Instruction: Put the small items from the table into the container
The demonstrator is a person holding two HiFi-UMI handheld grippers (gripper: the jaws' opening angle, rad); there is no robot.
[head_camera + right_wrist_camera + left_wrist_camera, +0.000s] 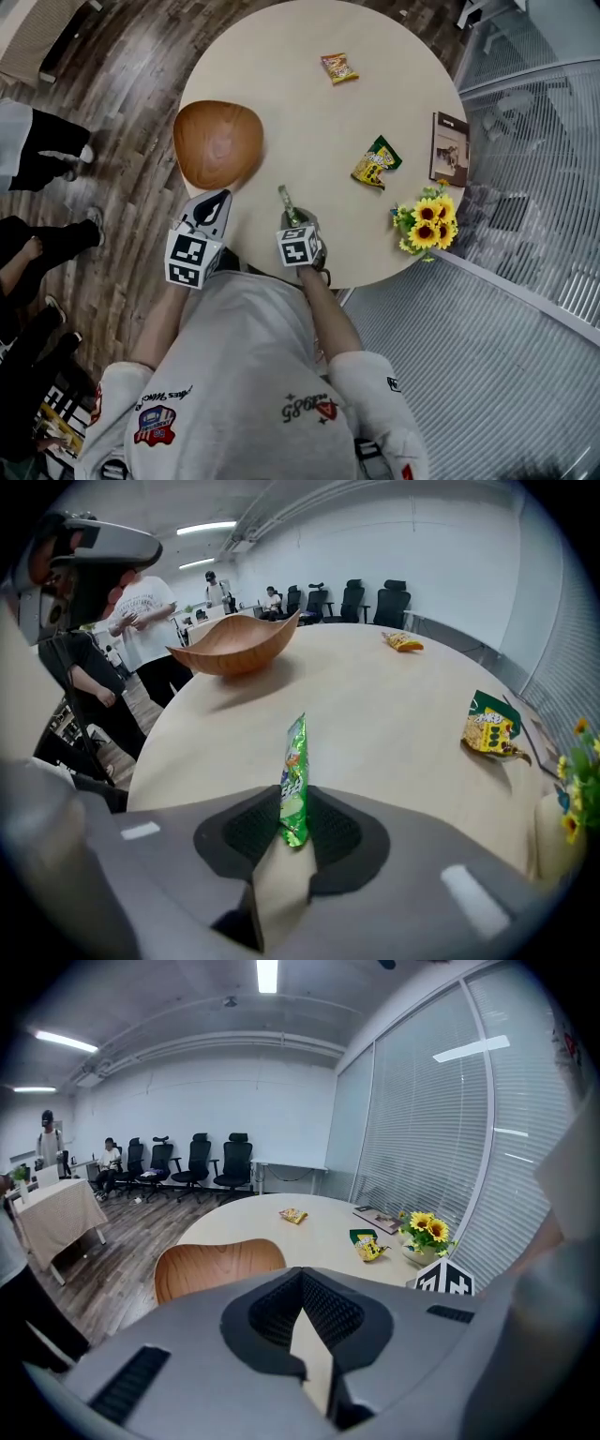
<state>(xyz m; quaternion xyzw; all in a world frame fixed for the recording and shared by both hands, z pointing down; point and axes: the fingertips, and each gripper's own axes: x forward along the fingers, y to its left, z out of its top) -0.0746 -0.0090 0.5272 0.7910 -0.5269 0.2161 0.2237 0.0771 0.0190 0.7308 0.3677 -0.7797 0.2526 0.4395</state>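
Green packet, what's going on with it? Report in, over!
Right tongs shut on green packet, packet standing on edge. Left tongs shut, empty. Nothing between packet and wooden bowl. Over.

A: Where does the head view look from?
B: High above the round table (309, 131), steeply down; both gripper views sit low at its near edge, facing across; the right one is close on a green snack packet (293, 780); all share the wooden bowl (217, 142).
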